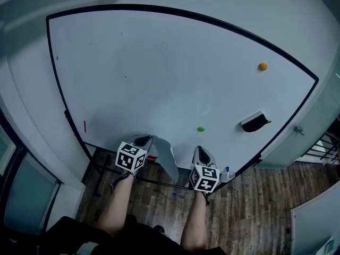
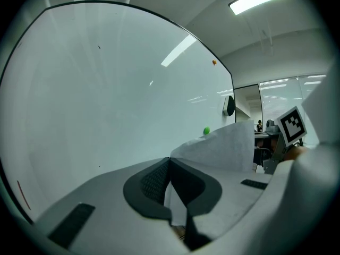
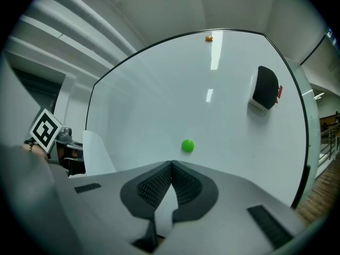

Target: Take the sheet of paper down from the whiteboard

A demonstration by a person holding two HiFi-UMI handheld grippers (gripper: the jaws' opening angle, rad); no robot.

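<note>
Both forearms reach level toward the whiteboard (image 1: 159,78). The left gripper (image 1: 144,139) is clamped on the sheet of paper (image 1: 168,161), which hangs off the board between the tools. The right gripper (image 1: 201,151) is closed and empty.

The eraser (image 1: 254,122) hangs on the whiteboard (image 1: 159,78), right of lower magnet (image 1: 201,129), below upper magnet (image 1: 263,66).

Grey grippers (image 1: 144,138), black pads (image 2: 154,182), marker cubes (image 1: 130,157)
</note>
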